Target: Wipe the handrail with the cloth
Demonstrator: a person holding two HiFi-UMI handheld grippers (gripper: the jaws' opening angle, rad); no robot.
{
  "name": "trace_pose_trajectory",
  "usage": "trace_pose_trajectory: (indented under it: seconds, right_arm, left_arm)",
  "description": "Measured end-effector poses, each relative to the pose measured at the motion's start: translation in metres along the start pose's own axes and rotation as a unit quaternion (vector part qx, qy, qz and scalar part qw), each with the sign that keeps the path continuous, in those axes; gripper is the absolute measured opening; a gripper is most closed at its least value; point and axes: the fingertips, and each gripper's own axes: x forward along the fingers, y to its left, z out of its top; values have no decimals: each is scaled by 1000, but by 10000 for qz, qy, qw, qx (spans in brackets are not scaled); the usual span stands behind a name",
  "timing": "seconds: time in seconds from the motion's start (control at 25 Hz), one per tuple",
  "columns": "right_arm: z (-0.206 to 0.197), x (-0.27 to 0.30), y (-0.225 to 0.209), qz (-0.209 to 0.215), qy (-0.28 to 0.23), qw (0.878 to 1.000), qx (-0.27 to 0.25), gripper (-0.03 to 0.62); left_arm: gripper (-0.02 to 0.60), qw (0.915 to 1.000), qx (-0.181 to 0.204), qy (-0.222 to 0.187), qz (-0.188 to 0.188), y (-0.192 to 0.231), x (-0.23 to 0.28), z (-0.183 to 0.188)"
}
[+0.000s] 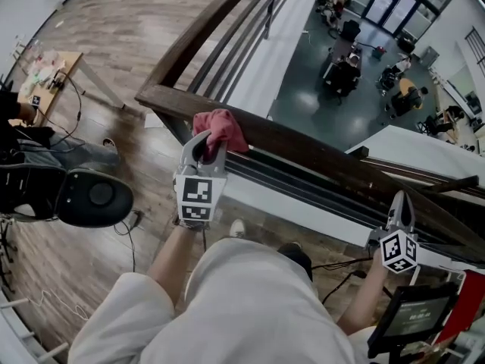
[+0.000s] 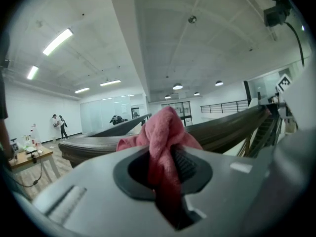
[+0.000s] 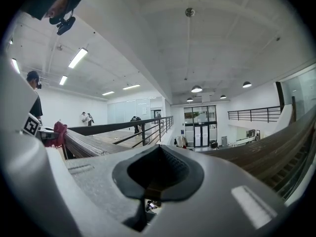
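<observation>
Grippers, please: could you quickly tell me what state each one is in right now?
Left gripper: closed on the pink cloth, at the handrail.
Right gripper: closed, holding nothing.

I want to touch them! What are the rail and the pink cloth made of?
Cloth: looks like soft terry or microfibre, since it is fuzzy, crumpled and matte pink.
Handrail: probably dark wood, with streaky grain and a slight sheen, as if varnished.

Pink cloth (image 1: 223, 130) in left hand-held gripper (image 1: 208, 144) atop dark wooden handrail (image 1: 318, 154), right hand-held gripper (image 1: 400, 201) farther along.
</observation>
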Motion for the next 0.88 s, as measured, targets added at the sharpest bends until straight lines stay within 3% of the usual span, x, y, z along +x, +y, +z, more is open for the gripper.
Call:
trace_pose_trajectory:
  seconds: [0.52, 0.88]
  right_arm:
    - [4, 1, -9, -155, -49, 9998, -61, 3]
    - [3, 1, -9, -140, -68, 9999, -40, 3]
  left_arm:
    - [74, 9946, -180, 248, 995, 120, -5, -18]
    - [75, 9924, -224, 252, 1185, 160, -7, -26]
